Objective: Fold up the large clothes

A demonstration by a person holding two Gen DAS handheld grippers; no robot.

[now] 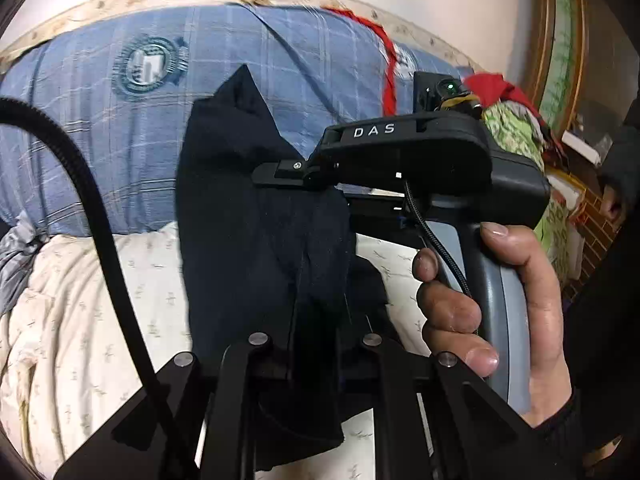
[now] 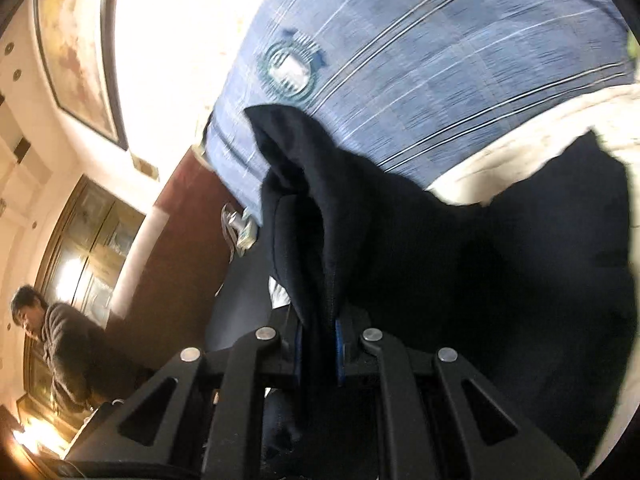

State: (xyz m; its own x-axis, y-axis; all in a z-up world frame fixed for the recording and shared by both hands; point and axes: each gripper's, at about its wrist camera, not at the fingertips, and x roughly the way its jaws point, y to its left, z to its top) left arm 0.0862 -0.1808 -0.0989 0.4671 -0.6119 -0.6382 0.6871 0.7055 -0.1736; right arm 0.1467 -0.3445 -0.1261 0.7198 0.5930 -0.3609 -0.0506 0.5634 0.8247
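Note:
A dark navy garment [image 1: 256, 216] hangs lifted above the bed. My left gripper [image 1: 314, 344] is shut on its lower edge; the cloth hides the fingertips. In the left wrist view the right gripper [image 1: 280, 172], held in a hand [image 1: 492, 300], pinches the same garment higher up from the right. In the right wrist view my right gripper [image 2: 320, 348] is shut on a fold of the navy garment [image 2: 400, 240], which drapes off to the right.
A blue plaid duvet [image 1: 120, 120] with a round crest lies over a cream quilt [image 1: 72, 320]. A black cable [image 1: 92, 208] crosses the left. Red and green clothes [image 1: 508, 116] are piled at the right. A person [image 2: 60, 356] stands by a wooden cabinet.

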